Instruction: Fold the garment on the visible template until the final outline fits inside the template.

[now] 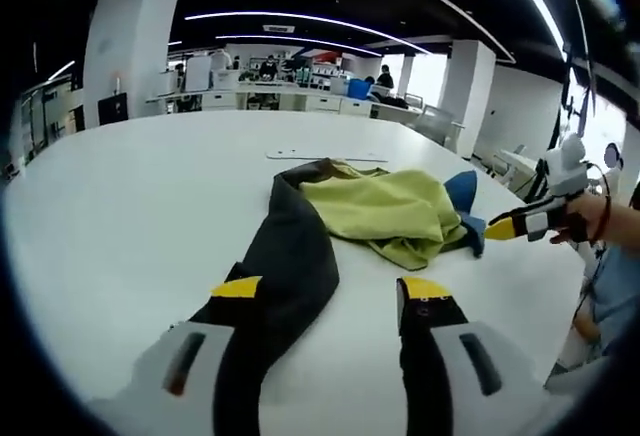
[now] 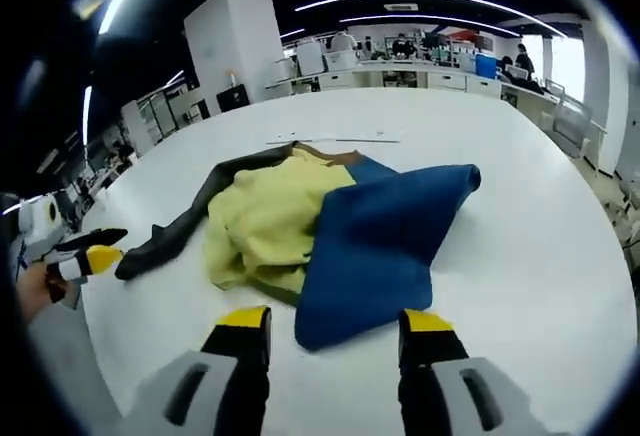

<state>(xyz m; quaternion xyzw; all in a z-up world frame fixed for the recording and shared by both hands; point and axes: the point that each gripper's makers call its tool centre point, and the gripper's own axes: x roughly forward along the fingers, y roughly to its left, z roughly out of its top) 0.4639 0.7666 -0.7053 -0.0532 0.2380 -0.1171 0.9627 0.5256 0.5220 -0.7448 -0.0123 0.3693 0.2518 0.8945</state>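
A garment lies crumpled on the white table (image 1: 120,216), with a yellow-green body (image 1: 385,206), a dark grey sleeve (image 1: 290,256) and a blue sleeve (image 1: 462,196). My left gripper (image 1: 331,287) is open. The dark sleeve runs down between its jaws, against the left one. My right gripper (image 1: 497,228) comes in from the right, its tip at the blue sleeve's end. In the right gripper view my right gripper (image 2: 335,320) stands open, and the end of the blue sleeve (image 2: 380,236) lies between its jaws. There my left gripper (image 2: 100,248) sits by the dark sleeve's (image 2: 165,236) end.
A thin pale strip (image 1: 325,156) lies flat on the table just beyond the garment. White pillars (image 1: 125,41), desks and seated people fill the far background. A hand (image 1: 590,221) holds the right gripper near the table's right edge. Bare table surrounds the garment.
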